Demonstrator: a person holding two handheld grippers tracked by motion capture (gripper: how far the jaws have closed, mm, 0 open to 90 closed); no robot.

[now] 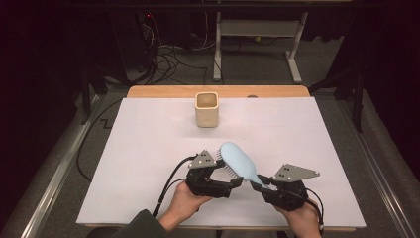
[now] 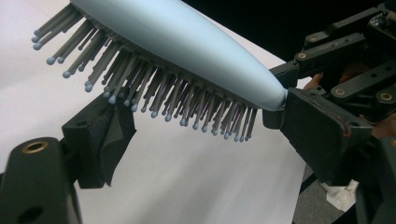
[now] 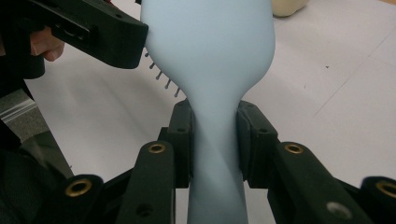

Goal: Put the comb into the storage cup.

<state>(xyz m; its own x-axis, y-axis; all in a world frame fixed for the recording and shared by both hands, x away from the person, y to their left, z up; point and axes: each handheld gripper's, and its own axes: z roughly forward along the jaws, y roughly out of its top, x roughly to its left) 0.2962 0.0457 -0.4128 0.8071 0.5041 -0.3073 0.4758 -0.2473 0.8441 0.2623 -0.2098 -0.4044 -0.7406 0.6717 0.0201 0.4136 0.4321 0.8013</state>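
Note:
A light blue hairbrush [image 1: 238, 162] hangs tilted above the white table sheet [image 1: 143, 148], head up and to the left, bristles facing down-left. My right gripper [image 1: 262, 184] is shut on its narrow handle [image 3: 215, 140], one pad on each side. My left gripper [image 1: 236, 179] points in from the left, level with the bristles [image 2: 154, 93]. It is open [image 2: 210, 158], and one of its fingers [image 2: 99, 137] sits just under the bristle tips without pressing on the brush. In the right gripper view, a finger of the left gripper [image 3: 93, 30] lies beside the brush head.
A beige square cup [image 1: 206, 109] stands upright at the back middle of the sheet, well beyond both hands. Behind the sheet runs a strip of wooden table edge [image 1: 163, 91]. Cables and table legs lie on the dark floor farther back.

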